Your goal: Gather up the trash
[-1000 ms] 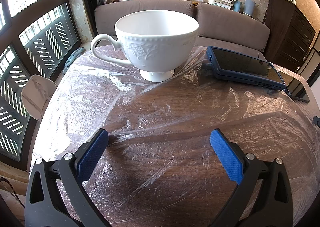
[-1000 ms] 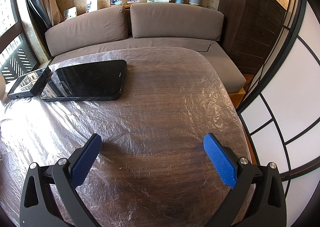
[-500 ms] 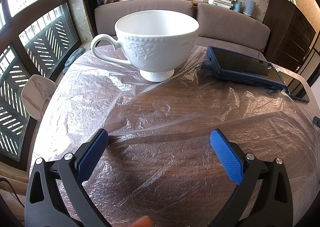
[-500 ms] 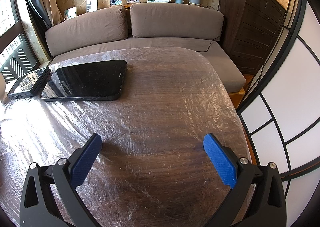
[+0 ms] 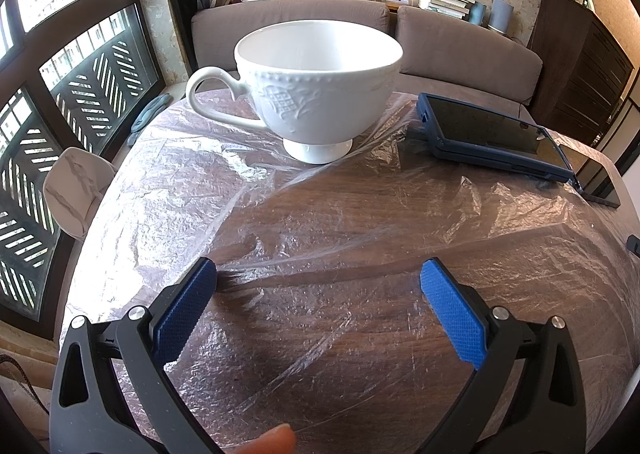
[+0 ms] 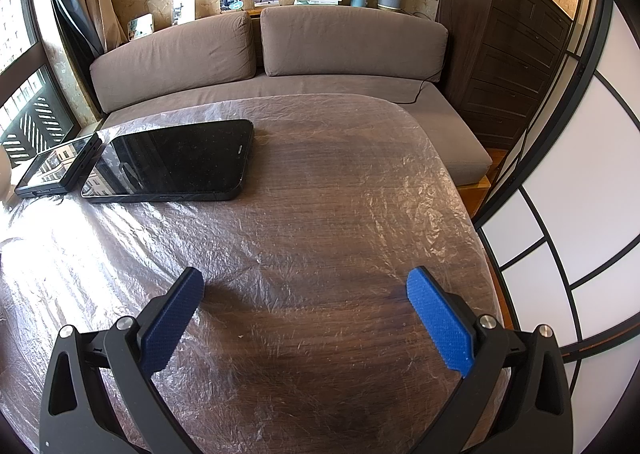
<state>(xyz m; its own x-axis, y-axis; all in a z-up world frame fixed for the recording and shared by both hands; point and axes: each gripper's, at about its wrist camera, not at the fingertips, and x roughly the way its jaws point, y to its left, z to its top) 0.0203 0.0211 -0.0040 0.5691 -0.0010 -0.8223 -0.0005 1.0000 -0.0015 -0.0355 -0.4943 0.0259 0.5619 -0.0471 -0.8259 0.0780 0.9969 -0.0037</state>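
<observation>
A clear plastic sheet (image 5: 320, 214) covers the wooden table and also shows in the right wrist view (image 6: 340, 214). My left gripper (image 5: 319, 274) is open and empty, low over the sheet, well in front of a large white cup (image 5: 316, 86). My right gripper (image 6: 304, 286) is open and empty over the sheet near the table's right side. A fingertip (image 5: 272, 440) shows at the bottom edge of the left wrist view. I see no loose trash item apart from the sheet.
A blue-cased tablet (image 5: 492, 134) and a dark phone (image 5: 596, 186) lie right of the cup; in the right wrist view the phone (image 6: 172, 166) and the tablet (image 6: 56, 166) lie at far left. A brown sofa (image 6: 280, 54) runs behind the table. A dark cabinet (image 6: 512, 54) stands at right.
A fingertip has come into view at the bottom edge of the left wrist view and risen a little. Both grippers and all objects stay where they were.
</observation>
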